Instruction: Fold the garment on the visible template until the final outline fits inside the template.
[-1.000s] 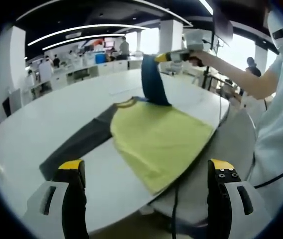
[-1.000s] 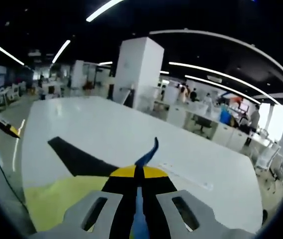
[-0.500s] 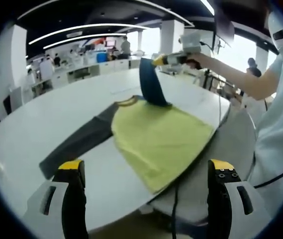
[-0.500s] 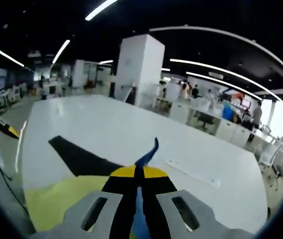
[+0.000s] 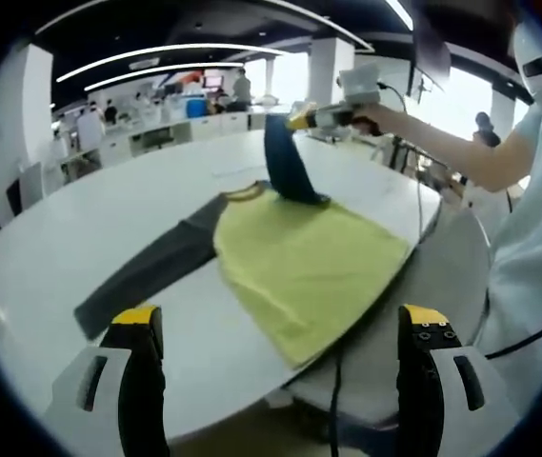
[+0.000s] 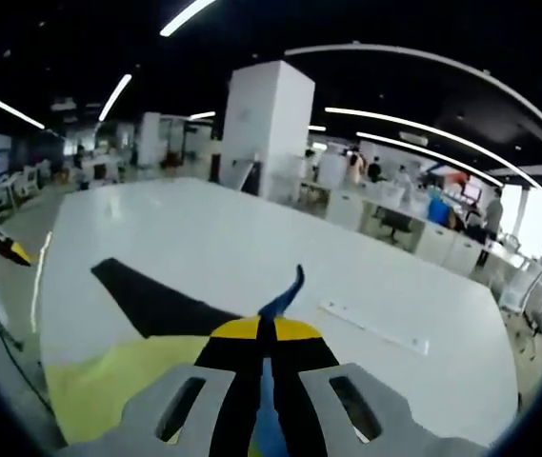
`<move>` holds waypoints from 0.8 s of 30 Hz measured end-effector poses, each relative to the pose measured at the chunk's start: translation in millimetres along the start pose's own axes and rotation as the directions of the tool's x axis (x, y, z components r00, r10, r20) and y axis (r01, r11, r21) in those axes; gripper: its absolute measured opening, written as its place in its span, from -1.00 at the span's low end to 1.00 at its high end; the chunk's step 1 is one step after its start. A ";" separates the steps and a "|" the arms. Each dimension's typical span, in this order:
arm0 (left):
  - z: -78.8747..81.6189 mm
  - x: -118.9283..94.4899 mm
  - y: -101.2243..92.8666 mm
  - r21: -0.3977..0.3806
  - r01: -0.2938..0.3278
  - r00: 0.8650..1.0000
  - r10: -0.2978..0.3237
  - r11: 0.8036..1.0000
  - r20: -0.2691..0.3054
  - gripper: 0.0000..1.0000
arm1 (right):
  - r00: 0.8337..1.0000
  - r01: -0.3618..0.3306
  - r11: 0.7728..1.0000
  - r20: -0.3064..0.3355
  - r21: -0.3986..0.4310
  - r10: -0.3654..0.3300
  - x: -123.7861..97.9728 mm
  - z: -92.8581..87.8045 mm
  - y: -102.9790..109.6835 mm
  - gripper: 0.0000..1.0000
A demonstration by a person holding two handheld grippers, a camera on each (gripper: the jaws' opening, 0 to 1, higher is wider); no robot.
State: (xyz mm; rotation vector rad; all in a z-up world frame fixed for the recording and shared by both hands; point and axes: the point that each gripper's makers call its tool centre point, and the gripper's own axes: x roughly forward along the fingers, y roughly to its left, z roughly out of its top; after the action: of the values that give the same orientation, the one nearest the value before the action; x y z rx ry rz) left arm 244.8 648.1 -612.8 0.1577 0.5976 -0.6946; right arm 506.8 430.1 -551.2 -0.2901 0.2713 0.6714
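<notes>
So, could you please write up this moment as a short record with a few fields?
garment: long-sleeved shirt with yellow body, lying on the white table
dark sleeve: flat on the table, stretched away from the body
blue sleeve: lifted above the shirt
right gripper: fingers shut on the blue sleeve
left gripper: open, holding nothing, at the near table edge
fold state: not finished

Your left gripper view sits back off the table (image 5: 80,238) edge, facing across the whole garment (image 5: 299,262) toward your right gripper (image 5: 299,116). Your right gripper view rides low and close, facing back over the garment (image 6: 147,305). Both share the table (image 6: 251,248) and garment.
</notes>
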 end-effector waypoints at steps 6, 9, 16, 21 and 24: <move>-0.9 0.3 0.0 -0.002 0.002 1.000 -0.002 1.000 -0.003 0.99 | 1.000 0.007 0.999 0.010 -0.037 -0.007 -1.2 6.9 4.0 -0.94; 0.8 0.3 0.8 -0.003 0.002 1.000 -0.002 1.000 0.003 0.99 | 1.000 0.005 0.999 0.007 -0.052 -0.005 0.1 8.4 4.4 -0.94; 3.0 0.2 1.2 -0.002 0.001 1.000 -0.001 1.000 0.010 0.99 | 1.000 -0.021 0.999 -0.022 -0.038 0.020 13.3 -3.5 12.0 -0.94; 1.6 -1.0 2.1 -0.006 -0.005 1.000 0.005 1.000 0.009 0.99 | 0.999 -0.031 0.999 -0.035 -0.026 0.030 20.9 -9.1 13.5 -0.94; -0.6 -1.4 1.7 -0.011 -0.005 1.000 0.005 1.000 0.005 0.99 | 0.998 -0.039 0.999 -0.052 -0.024 0.038 27.4 -13.9 13.2 -0.94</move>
State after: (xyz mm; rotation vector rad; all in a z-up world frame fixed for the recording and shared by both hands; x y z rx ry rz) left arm 244.8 650.4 -612.5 0.1472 0.5961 -0.6869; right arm 516.8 450.6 -575.6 -0.3272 0.3185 0.7067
